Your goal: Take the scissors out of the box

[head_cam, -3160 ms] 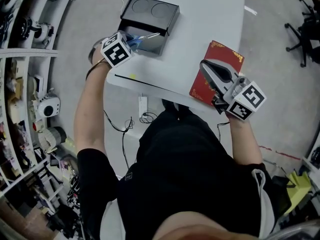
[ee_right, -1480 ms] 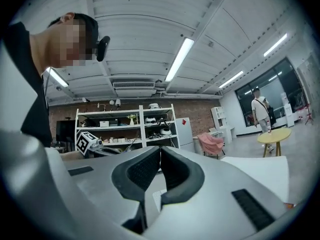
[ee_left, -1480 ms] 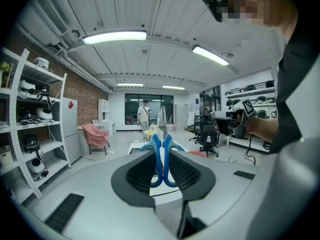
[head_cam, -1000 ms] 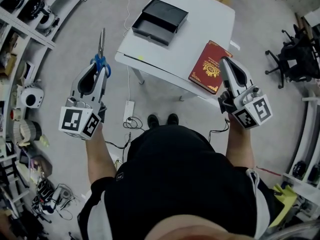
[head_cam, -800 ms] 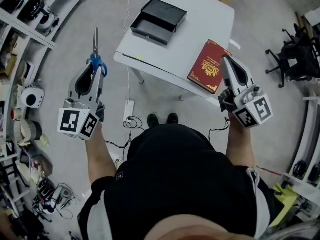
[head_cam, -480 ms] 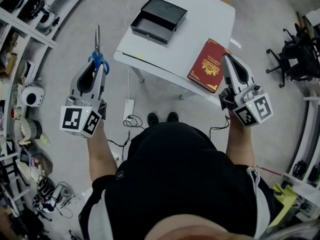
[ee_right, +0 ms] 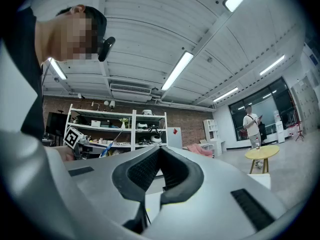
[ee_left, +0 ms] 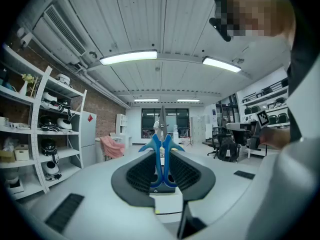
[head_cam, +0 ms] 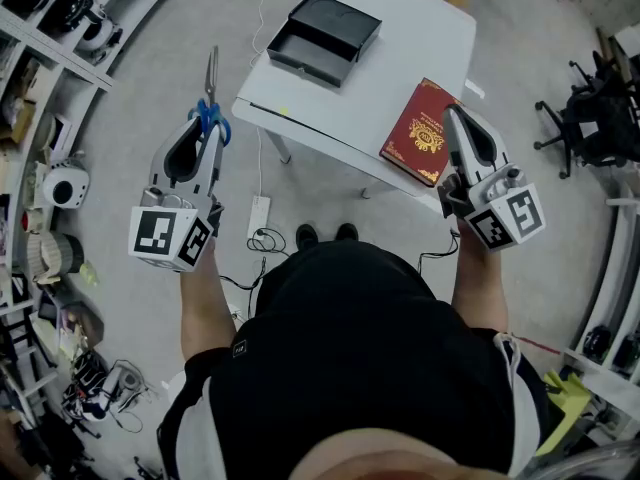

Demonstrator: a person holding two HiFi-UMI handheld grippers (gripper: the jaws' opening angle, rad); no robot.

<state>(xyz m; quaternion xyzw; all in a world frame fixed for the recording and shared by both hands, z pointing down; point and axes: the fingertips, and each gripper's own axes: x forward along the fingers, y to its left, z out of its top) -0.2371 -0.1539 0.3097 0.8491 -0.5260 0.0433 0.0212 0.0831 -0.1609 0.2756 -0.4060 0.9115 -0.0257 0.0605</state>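
Note:
My left gripper [head_cam: 208,128] is shut on the blue handles of the scissors [head_cam: 210,116], held out left of the white table [head_cam: 400,38] and above the floor. The steel blades point forward past the jaw tips. In the left gripper view the scissors [ee_left: 161,151] stand upright between the pads of my left gripper [ee_left: 161,156]. The black box [head_cam: 325,36] lies open on the table's far left part, with nothing visible inside. My right gripper [head_cam: 450,118] is shut and empty beside the red book [head_cam: 422,133]. Its jaws [ee_right: 160,150] meet with nothing between them.
Shelves [head_cam: 40,118] crowded with helmets and gear run along the left side. Cables and a power strip [head_cam: 258,218] lie on the floor under the table's near edge. Office chairs [head_cam: 600,118] stand at the right. A person [ee_right: 251,126] stands far off by a yellow round table.
Since the earliest frame my left gripper has carried the scissors from the box out to the left, clear of the table. Over the last second both grippers have barely shifted.

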